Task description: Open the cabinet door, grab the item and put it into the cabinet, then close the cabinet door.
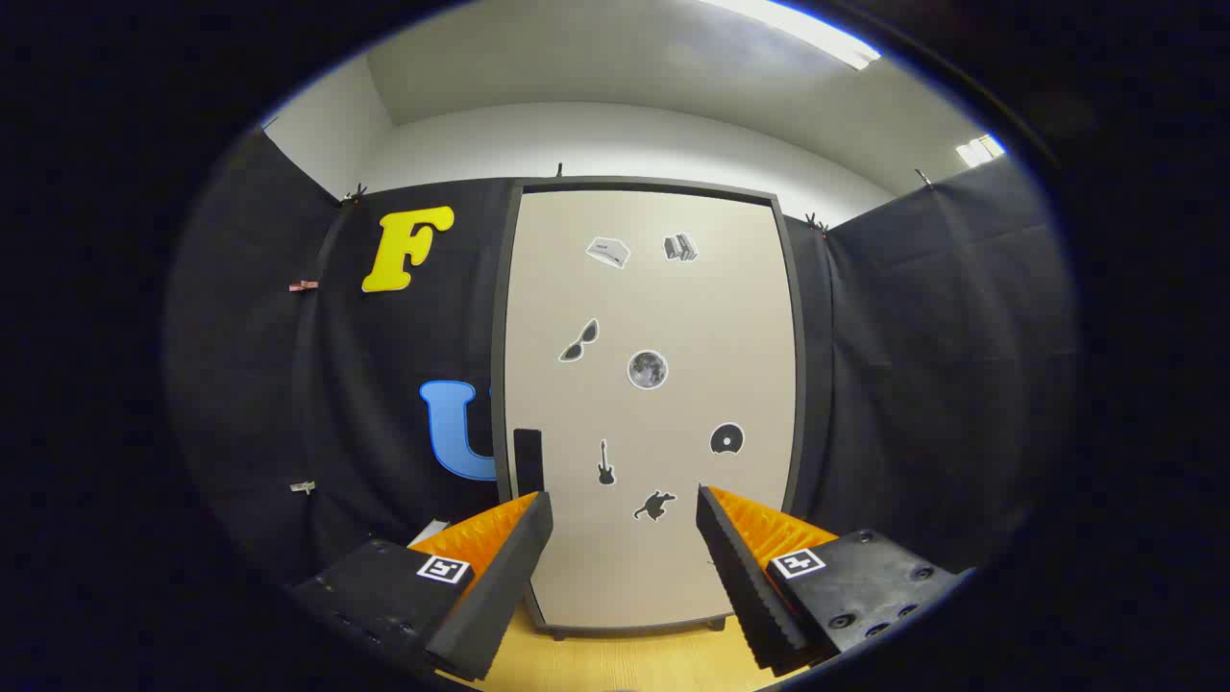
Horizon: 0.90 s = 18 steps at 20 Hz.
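A tall cabinet [649, 404] stands straight ahead on the wooden table, its pale door [673, 308] closed inside a dark frame. Several small stickers dot the door. A dark upright handle [528, 459] sits on the door's left edge, just above and beyond my left finger [500, 567]. My gripper [625, 514] is open, its fingers spread wide with nothing between them, a short way in front of the lower part of the door. The item for the cabinet is hidden from here.
Black cloth walls close in on both sides of the cabinet. A strip of light wooden tabletop [625, 663] shows under the fingers. A small white thing [430, 531] peeks out behind my left finger.
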Motion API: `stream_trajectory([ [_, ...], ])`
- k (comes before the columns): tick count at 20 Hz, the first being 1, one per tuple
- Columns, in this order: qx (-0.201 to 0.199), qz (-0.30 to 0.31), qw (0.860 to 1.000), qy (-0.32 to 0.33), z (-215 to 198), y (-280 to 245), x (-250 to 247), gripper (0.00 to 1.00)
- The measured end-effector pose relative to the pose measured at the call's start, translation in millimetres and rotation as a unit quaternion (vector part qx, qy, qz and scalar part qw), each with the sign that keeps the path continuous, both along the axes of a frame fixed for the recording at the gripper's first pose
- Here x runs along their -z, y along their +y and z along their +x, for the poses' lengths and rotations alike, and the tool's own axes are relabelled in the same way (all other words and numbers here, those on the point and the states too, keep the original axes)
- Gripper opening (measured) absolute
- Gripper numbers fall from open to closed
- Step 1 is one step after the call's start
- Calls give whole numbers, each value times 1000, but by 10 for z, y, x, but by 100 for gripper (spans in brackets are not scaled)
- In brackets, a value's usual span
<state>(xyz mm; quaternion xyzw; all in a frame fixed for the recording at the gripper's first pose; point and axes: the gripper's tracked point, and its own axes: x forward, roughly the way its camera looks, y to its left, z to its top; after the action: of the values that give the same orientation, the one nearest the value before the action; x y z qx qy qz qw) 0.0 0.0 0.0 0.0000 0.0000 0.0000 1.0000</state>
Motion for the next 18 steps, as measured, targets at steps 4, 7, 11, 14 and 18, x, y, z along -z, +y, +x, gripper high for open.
stream_trajectory([
  [4, 1, -3, 1000, -5, -38, 3, -28, 97],
  [7, 4, -7, 1000, -6, -66, 4, -38, 97],
  [11, 10, 0, 1000, -4, -100, -39, -35, 97],
  [14, 11, -1, 1000, -6, -116, -46, -49, 98],
  [18, 13, 0, 1000, -3, -122, -42, -30, 97],
])
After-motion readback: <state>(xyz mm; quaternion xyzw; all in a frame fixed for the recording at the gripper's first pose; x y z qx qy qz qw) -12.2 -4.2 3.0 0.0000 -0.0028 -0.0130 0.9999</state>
